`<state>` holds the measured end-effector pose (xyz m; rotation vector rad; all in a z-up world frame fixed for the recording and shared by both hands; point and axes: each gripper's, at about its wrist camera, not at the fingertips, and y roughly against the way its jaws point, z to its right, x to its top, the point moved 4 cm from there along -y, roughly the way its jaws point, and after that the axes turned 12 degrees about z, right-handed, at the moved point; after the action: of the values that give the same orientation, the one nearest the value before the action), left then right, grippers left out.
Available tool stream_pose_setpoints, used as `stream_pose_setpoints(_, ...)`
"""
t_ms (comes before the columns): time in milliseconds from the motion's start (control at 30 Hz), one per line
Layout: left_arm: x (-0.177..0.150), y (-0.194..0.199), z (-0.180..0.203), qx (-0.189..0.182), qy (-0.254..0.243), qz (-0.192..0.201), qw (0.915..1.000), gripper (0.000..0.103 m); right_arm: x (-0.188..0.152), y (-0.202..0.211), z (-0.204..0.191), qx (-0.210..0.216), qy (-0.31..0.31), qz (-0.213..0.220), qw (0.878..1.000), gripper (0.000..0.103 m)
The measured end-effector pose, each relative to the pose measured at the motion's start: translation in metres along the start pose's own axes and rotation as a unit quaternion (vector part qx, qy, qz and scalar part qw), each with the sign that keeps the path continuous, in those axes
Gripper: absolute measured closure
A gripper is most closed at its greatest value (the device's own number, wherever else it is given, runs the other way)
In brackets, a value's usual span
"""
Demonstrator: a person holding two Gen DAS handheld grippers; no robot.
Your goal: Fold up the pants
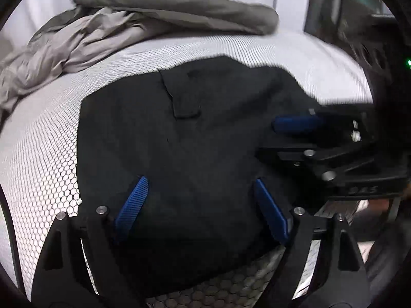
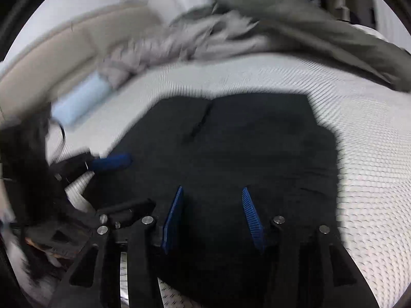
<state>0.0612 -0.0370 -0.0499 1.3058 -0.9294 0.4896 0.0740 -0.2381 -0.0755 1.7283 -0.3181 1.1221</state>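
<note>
No writing can be read; embossed marks on the right gripper's [image 2: 213, 218] black body are too blurred. The pants [image 1: 205, 141], black matte cloth folded to a squarish bundle with a flap on top, lie on a white mattress [image 1: 46, 154] with a honeycomb weave, near a heap of crumpled grey bedding [image 1: 115, 25]. Both grippers hang over the pants with ribbed blue pads apart and nothing visibly pinched, the left gripper [image 1: 200, 205] spread wider.
</note>
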Motion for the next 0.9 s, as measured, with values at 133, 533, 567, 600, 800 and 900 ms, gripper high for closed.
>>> stream_pose_setpoints(133, -0.012, 0.009, -0.010, -0.014, 0.002, -0.003, 0.9999, 0.019, -0.013, 0.019, 0.005, -0.046, 0.078, -0.004, 0.996, 0.055)
stream_pose_setpoints(533, 0.026, 0.015, -0.022, -0.006, 0.030, 0.033, 0.9990, 0.019, 0.003, 0.059, 0.030, -0.017, -0.030, 0.053, 0.998, 0.053)
stream_pose_setpoints(567, 0.028, 0.006, -0.023, -0.002, 0.029, 0.027, 0.9992, 0.019, 0.011, 0.046, 0.021, -0.018, -0.027, 0.057, 0.998, 0.053)
stream_pose_setpoints(600, 0.029, -0.001, -0.023, 0.001, 0.028, 0.017, 0.9995, 0.019, 0.018, 0.030, 0.011, -0.015, -0.019, 0.053, 0.998, 0.053)
stream_pose_setpoints(800, 0.019, -0.022, -0.036, -0.002, 0.030, -0.016, 0.9994, 0.018, 0.003, -0.011, 0.008, -0.044, 0.049, -0.007, 0.998, 0.053)
stream_pose_setpoints(900, 0.004, -0.008, -0.045, -0.007, 0.039, -0.018, 0.9991, 0.018, -0.004, 0.016, 0.025, -0.070, 0.065, 0.001, 0.995, 0.056)
